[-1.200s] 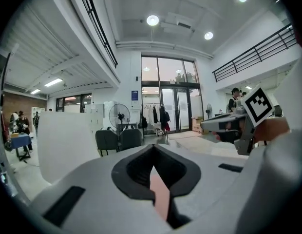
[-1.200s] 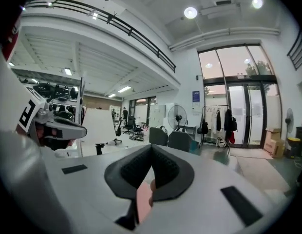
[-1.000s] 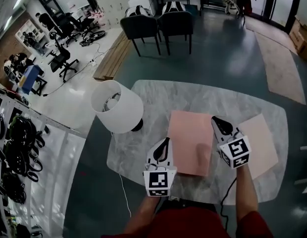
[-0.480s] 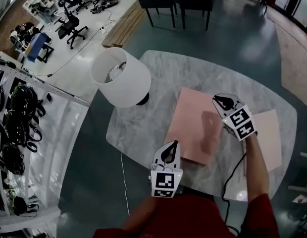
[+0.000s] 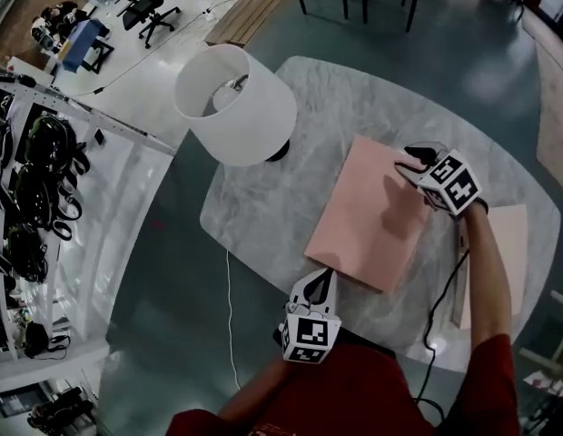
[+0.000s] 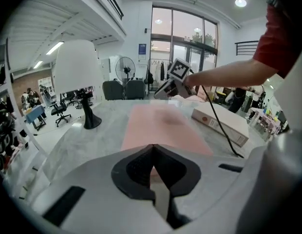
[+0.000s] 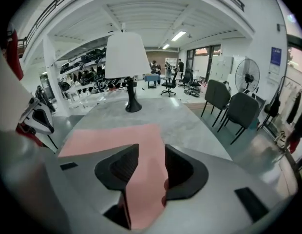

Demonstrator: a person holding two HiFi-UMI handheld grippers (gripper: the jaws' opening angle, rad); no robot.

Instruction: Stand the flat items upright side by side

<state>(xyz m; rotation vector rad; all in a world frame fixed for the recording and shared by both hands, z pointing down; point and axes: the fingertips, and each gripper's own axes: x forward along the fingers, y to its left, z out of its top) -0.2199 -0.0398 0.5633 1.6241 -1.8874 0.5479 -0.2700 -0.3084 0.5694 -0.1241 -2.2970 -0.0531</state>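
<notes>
A large pink flat item (image 5: pixel 368 216) lies flat on the marble table (image 5: pixel 263 207). A second, paler flat box (image 5: pixel 504 234) lies to its right, partly hidden by my right arm. My left gripper (image 5: pixel 325 275) is at the pink item's near corner; in the left gripper view its jaws (image 6: pixel 152 146) are shut, with the pink item (image 6: pixel 160 126) just beyond the tips. My right gripper (image 5: pixel 410 163) is over the far right corner. Its jaws (image 7: pixel 151 150) have just been opening and now stand apart, the pink item (image 7: pixel 112 140) showing between them without being pressed.
A white-shaded lamp (image 5: pixel 236 103) on a black base stands at the table's far left. The right gripper's cable (image 5: pixel 445 289) trails across the table's near right. Dark chairs (image 7: pixel 234 106) stand on the floor beyond the table. The pale box (image 6: pixel 221 123) is near the table's right edge.
Both grippers have come down toward the table: the left to the pink item's near corner, the right to its far right corner. The right jaws have opened.
</notes>
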